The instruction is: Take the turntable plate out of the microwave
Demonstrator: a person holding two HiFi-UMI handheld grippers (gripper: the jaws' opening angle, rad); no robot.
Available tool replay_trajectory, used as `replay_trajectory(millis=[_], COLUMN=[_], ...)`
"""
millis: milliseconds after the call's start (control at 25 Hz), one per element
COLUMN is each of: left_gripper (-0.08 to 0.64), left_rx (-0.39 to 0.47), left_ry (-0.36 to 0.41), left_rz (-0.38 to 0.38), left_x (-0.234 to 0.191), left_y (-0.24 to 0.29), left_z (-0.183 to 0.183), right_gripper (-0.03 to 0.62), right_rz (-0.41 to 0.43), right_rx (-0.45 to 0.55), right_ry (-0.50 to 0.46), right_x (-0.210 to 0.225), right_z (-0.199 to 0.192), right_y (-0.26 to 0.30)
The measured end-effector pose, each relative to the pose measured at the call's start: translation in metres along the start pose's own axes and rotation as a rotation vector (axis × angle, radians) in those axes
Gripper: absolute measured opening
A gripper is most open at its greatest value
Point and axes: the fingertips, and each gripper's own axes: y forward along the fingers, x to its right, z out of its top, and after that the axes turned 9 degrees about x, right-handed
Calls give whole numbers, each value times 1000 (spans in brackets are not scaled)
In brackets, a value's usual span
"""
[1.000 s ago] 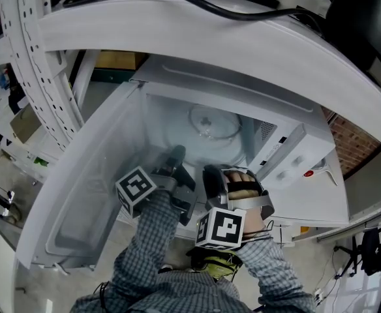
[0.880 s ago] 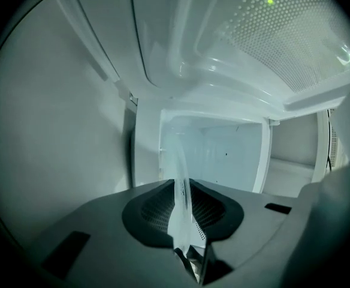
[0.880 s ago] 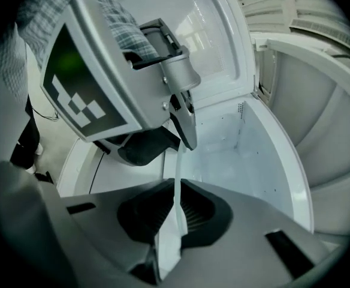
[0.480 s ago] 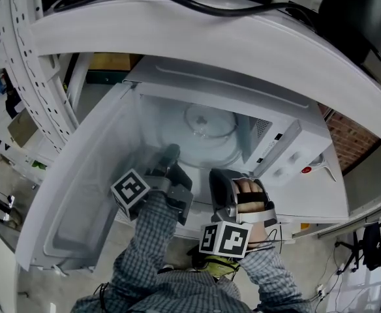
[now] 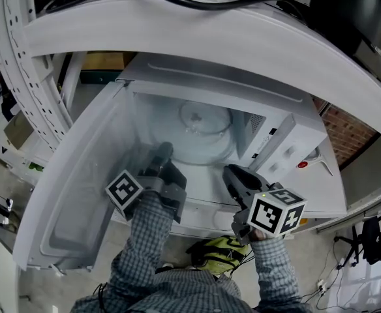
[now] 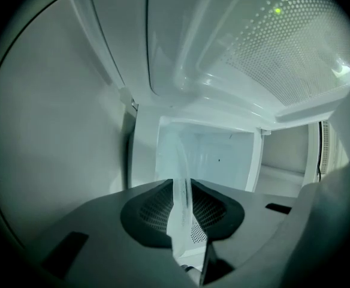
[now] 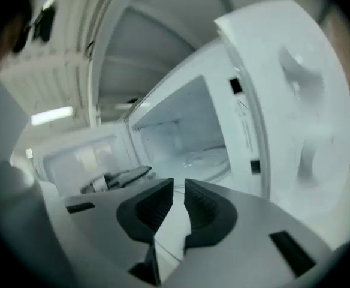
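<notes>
The glass turntable plate (image 5: 200, 132) lies inside the open microwave (image 5: 288, 152). My left gripper (image 5: 162, 152) reaches into the cavity at the plate's left rim. In the left gripper view the translucent plate rim (image 6: 178, 155) runs edge-on between the two dark pads, and the left gripper (image 6: 184, 191) is shut on it. My right gripper (image 5: 233, 173) hovers outside the cavity's front sill, right of the left one. Its jaws (image 7: 178, 188) stand a narrow gap apart with nothing between them. The right gripper view also shows the plate (image 7: 202, 158) and the left gripper (image 7: 118, 179).
The microwave door (image 5: 79, 194) hangs open to the left. The control panel (image 5: 295, 155) with a red button is at the right. A white shelf (image 5: 243, 38) with a black cable overhangs the microwave. Perforated white shelf posts (image 5: 21, 51) stand at the left.
My right gripper has rolled about its own axis, swinging its marker cube from below to the right, and shifted right along the sill. The left gripper has stayed at the plate's rim.
</notes>
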Motion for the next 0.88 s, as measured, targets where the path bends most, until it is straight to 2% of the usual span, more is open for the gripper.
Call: replay_trajectory(millis=[80, 120, 200, 440, 760, 880], left_gripper=[74, 74, 75, 78, 81, 84], left_rx=[0, 1, -1, -1, 15, 10], left_ry=[-6, -10, -16, -39, -65, -81], left_rz=[-4, -6, -14, -28, -50, -62], left_x=[-1, -1, 0, 4, 5, 5], left_y=[-1, -2, -2, -7, -10, -13], left_z=[0, 0, -1, -2, 1, -1], right_gripper=[45, 72, 100, 100, 100, 100], right_rz=[67, 88, 105, 90, 59, 76], right_rx=[43, 67, 109, 203, 236, 238], right_ry=[332, 459, 610, 809, 927, 947], right_x=[2, 4, 12, 35, 52, 53], right_z=[1, 2, 2, -2, -9, -8], right_y=[4, 6, 12, 21, 26, 32])
